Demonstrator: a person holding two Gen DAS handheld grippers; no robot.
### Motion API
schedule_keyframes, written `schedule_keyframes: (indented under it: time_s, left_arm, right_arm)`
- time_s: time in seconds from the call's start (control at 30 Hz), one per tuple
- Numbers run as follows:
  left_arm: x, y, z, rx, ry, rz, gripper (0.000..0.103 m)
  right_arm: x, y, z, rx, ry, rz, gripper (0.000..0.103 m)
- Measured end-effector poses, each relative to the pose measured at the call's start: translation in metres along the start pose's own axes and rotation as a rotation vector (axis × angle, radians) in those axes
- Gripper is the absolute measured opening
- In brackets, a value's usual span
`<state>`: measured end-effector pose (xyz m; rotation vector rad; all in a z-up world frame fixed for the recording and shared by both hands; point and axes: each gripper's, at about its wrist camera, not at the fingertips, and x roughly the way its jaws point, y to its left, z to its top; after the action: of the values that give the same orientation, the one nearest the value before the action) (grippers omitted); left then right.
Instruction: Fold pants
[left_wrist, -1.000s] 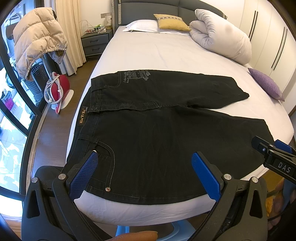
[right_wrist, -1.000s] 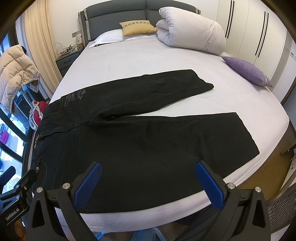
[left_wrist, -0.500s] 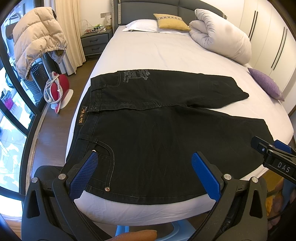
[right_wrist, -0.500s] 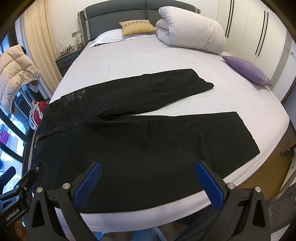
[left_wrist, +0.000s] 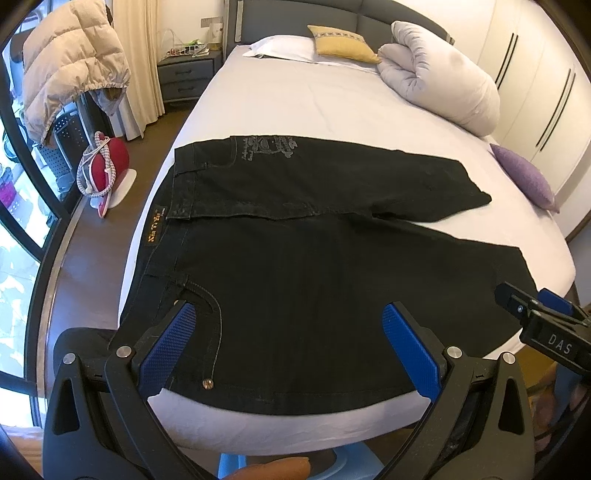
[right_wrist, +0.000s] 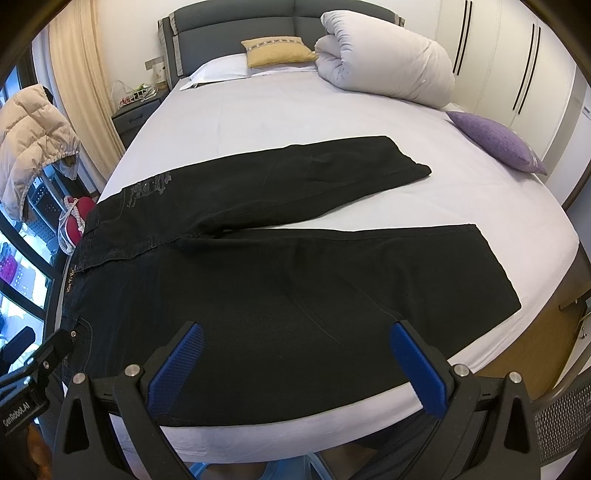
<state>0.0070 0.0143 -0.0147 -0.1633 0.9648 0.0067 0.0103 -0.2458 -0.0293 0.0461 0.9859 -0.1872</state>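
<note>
Black pants (left_wrist: 314, 266) lie flat on the white bed (left_wrist: 295, 96), waistband at the left, both legs spread apart toward the right; they also show in the right wrist view (right_wrist: 295, 280). My left gripper (left_wrist: 291, 347) is open and empty, hovering over the near hip pocket area by the bed's front edge. My right gripper (right_wrist: 295, 362) is open and empty, hovering over the near leg. The right gripper's side shows at the far right of the left wrist view (left_wrist: 546, 328).
A rolled white duvet (left_wrist: 439, 77), a yellow pillow (left_wrist: 343, 42) and a purple cushion (left_wrist: 524, 177) lie on the bed. A beige jacket (left_wrist: 70, 62), a red bag (left_wrist: 107, 166) and a nightstand (left_wrist: 188, 74) stand at the left.
</note>
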Motion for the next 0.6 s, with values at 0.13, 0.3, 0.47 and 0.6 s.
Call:
schedule_keyframes:
  time_s: [0.13, 0.3, 0.47, 0.6]
  left_arm:
    - [0.007, 0.011, 0.010, -0.002, -0.020, -0.044, 0.103]
    - [0.020, 0.023, 0.022, 0.014, -0.053, -0.173, 0.103]
    - [0.021, 0.019, 0.029, 0.106, -0.116, -0.041, 0.103]
    - [0.045, 0.046, 0.060, 0.021, -0.048, -0.056, 0.103]
  right_arm:
    - [0.004, 0.004, 0.006, -0.011, 0.001, 0.009, 0.103]
    - [0.007, 0.010, 0.022, -0.024, -0.040, 0.056, 0.103]
    - [0.012, 0.019, 0.045, -0.037, -0.123, 0.102, 0.103]
    - [0.029, 0.023, 0.067, -0.041, -0.138, 0.158, 0.103]
